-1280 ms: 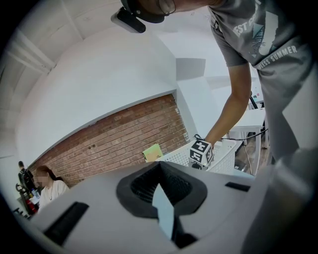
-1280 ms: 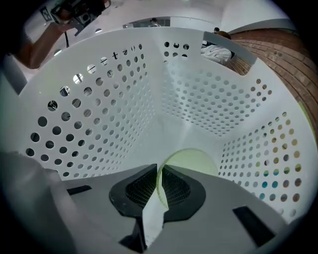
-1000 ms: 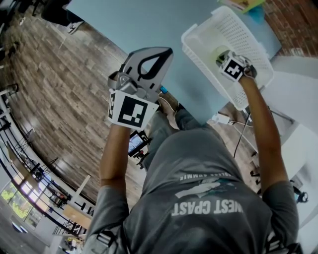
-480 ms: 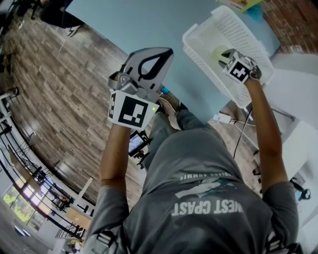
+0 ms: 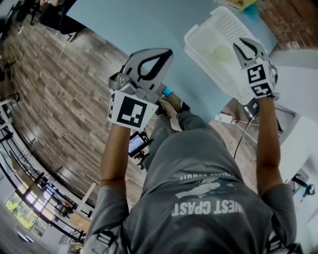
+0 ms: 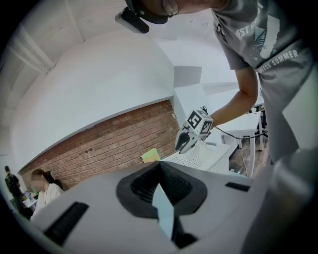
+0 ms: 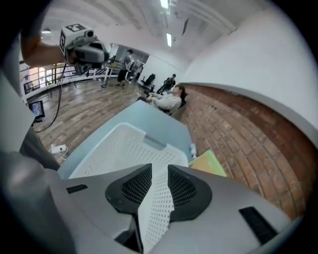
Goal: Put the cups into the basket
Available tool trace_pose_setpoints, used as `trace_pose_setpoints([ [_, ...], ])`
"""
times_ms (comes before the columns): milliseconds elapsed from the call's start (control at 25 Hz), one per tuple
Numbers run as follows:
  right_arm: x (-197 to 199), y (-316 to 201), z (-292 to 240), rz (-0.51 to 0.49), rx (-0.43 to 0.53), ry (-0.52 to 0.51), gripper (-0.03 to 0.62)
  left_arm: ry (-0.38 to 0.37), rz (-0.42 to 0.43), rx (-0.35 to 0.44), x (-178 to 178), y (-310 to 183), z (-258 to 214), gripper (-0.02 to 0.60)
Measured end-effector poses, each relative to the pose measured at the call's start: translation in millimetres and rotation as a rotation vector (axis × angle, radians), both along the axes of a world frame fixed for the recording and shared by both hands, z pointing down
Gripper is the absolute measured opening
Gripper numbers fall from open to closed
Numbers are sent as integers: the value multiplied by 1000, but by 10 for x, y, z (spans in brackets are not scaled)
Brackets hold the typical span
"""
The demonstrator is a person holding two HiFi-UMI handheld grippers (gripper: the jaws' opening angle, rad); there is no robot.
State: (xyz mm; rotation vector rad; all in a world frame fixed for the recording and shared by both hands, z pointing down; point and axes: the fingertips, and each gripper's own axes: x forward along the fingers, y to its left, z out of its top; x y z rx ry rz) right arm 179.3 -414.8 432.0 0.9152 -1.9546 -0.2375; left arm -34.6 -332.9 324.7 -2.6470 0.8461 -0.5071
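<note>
A pale green cup (image 5: 220,53) lies inside the white perforated basket (image 5: 204,31) on the blue table (image 5: 139,25). My right gripper (image 5: 248,47) hangs above the basket's near right rim. Its jaws have just been opening and nothing is between them; in the right gripper view (image 7: 159,168) the basket (image 7: 114,149) shows through the gap. My left gripper (image 5: 166,52) hovers over the table's near edge, its tips together and empty, the same in its own view (image 6: 160,166). That view also shows the right gripper (image 6: 186,141) over the basket (image 6: 208,156).
A yellow-green flat item (image 5: 241,4) lies at the table's far corner by the brick wall (image 7: 248,129). A white table (image 5: 298,94) stands to the right, with a cable and plug (image 5: 223,119) on the wood floor. People sit beyond the table (image 7: 169,99).
My right gripper let go of the green cup inside the basket, opened, and rose up and to the right out of it. The cup stays in the basket. The left gripper stayed put.
</note>
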Motion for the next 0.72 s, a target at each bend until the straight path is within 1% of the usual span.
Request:
trace_pose_setpoints([
  [80,-113,37,-354,-10,111,-37,106,2,7,2,-17,12,-17,-3],
  [160,-289,130,-654,-46,193,-91,103,4,13,5,-38,26,-36,-3],
  [200,-395,196,-789,-73,226,-119,88,4,16,7,-47,33,-49,-3],
  [280,-609,355,-1020,-135,275,-159,34,7,22,13,-56,50,-78,-3],
  [320,-711,444,-1100,-168,286,-171,29,8,26,15,-57,60,-90,-3],
  [400,-923,642,-1183,-240,268,-206,15,8,34,19,-63,89,-113,-3],
  [520,-1277,978,-1154,-352,192,-320,14,11,50,27,-78,148,-150,-3],
  [560,-1386,1081,-1105,-388,169,-341,14,12,55,29,-83,167,-159,-3],
  [640,-1579,1248,-1016,-454,142,-348,15,12,62,31,-94,206,-167,-3],
  [720,-1732,1374,-981,-492,131,-351,15,11,69,34,-113,252,-175,-3],
])
